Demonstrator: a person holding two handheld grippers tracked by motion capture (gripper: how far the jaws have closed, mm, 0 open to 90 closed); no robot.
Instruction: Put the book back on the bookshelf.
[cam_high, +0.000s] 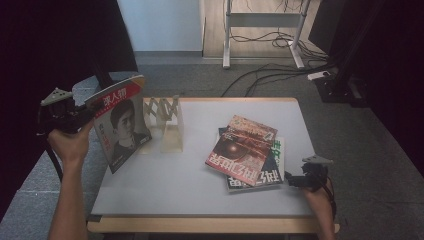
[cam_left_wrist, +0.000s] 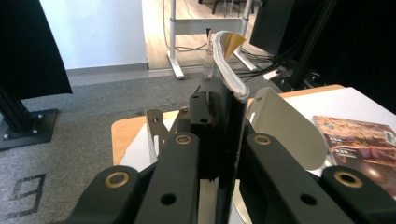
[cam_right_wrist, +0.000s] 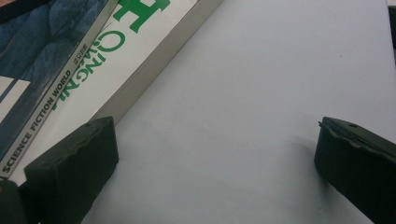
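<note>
Jaws of left gripper (cam_high: 82, 116) clamped on magazine (cam_high: 121, 121), right gripper (cam_right_wrist: 215, 163) wide open, seemingly empty — pale table (cam_high: 195, 175), cabled grey floor (cam_high: 210, 80).

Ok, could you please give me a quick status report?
Left gripper shut on portrait magazine, held up beside the folding rack. Right gripper open, by the magazine stack. Nothing in the way.

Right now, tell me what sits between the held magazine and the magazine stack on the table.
In the high view, the wooden rack stands between the held magazine and the magazine stack, then bare table.
</note>
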